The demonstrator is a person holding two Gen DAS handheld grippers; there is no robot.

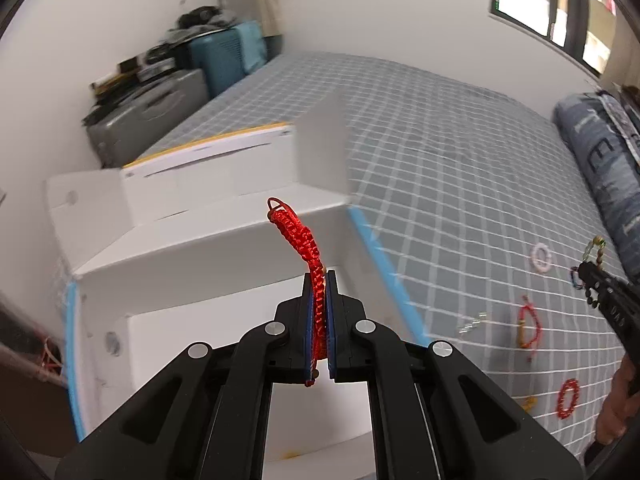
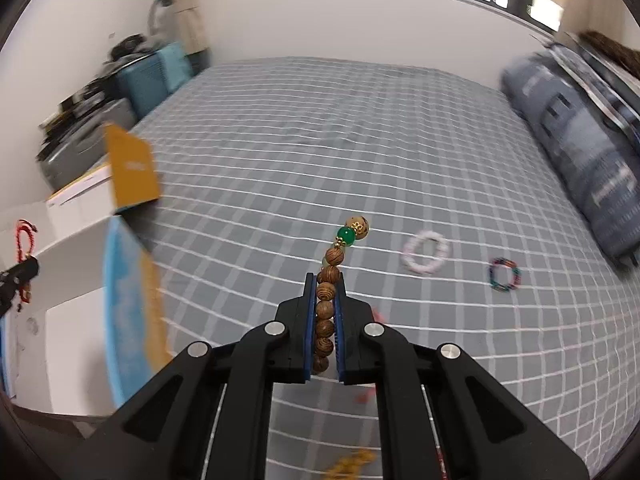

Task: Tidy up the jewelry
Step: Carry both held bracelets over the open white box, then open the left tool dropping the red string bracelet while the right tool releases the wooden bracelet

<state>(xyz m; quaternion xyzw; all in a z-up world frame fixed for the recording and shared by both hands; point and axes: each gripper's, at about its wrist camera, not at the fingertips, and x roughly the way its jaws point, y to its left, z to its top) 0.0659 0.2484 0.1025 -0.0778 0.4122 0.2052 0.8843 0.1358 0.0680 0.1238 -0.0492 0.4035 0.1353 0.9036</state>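
The left gripper (image 1: 319, 276) is clenching a red braided cord bracelet (image 1: 298, 236), its jaws pinching the cord flat along their length, while the right gripper (image 2: 325, 280) is clenching a wooden bead bracelet (image 2: 326, 308) with a green bead (image 2: 346, 236) near its free end. Both are hanging above the bed (image 2: 360, 140) with its grey checked sheet; the left one is sitting over the open white box (image 1: 208, 248) at the bed's edge, and the right one is lying further out over the sheet, with the box off to its left. The likeliest trouble, as I judge it, is the bead bracelet: round beads between flat pads are gripping on little surface, so a quick swing could be rolling one out and dropping the strand short of the box. The red cord is standing unsupported past the jaws, and its loop end (image 1: 276, 202) could be catching on a box flap on the way in. Loose pieces are waiting on the sheet: a pink bead ring (image 2: 425, 255), a multicoloured one (image 2: 504, 275) and a red ring (image 1: 568, 398), and a low pass could be dragging them. Each held bracelet's long axis is running along its gripper's fingers, pointing forward and away from the camera; the cord's tip is curling left, the beaded tip leaning right.
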